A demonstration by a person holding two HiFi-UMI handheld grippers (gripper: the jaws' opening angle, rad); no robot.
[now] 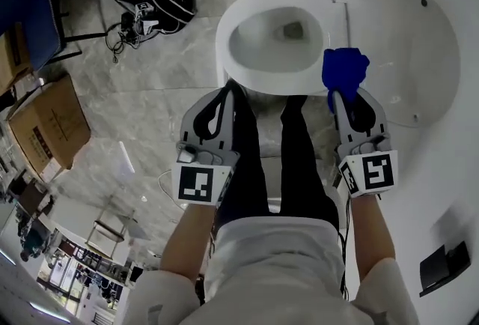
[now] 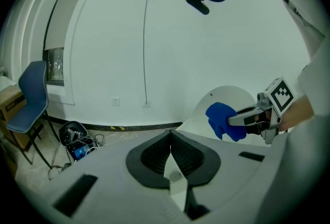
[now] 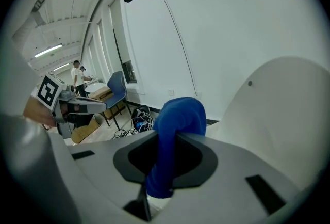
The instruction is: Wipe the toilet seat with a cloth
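Toilet seat [image 1: 241, 70] below, blue cloth [image 1: 344, 70] clamped between right fingers [image 3: 195, 161], left fingers [image 2: 154, 156] closed, empty

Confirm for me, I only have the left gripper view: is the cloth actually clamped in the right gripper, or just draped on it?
Observer: Clamped. The right gripper view shows the blue cloth pinched between the right gripper's jaws, bunched up above them.
Operator: Seat down?
Observer: Yes. In the head view the toilet seat lies down around the open bowl, with the lid raised behind it.
Operator: Cloth on the seat yet?
Observer: The head view puts it over the seat's right edge; contact can't be told.
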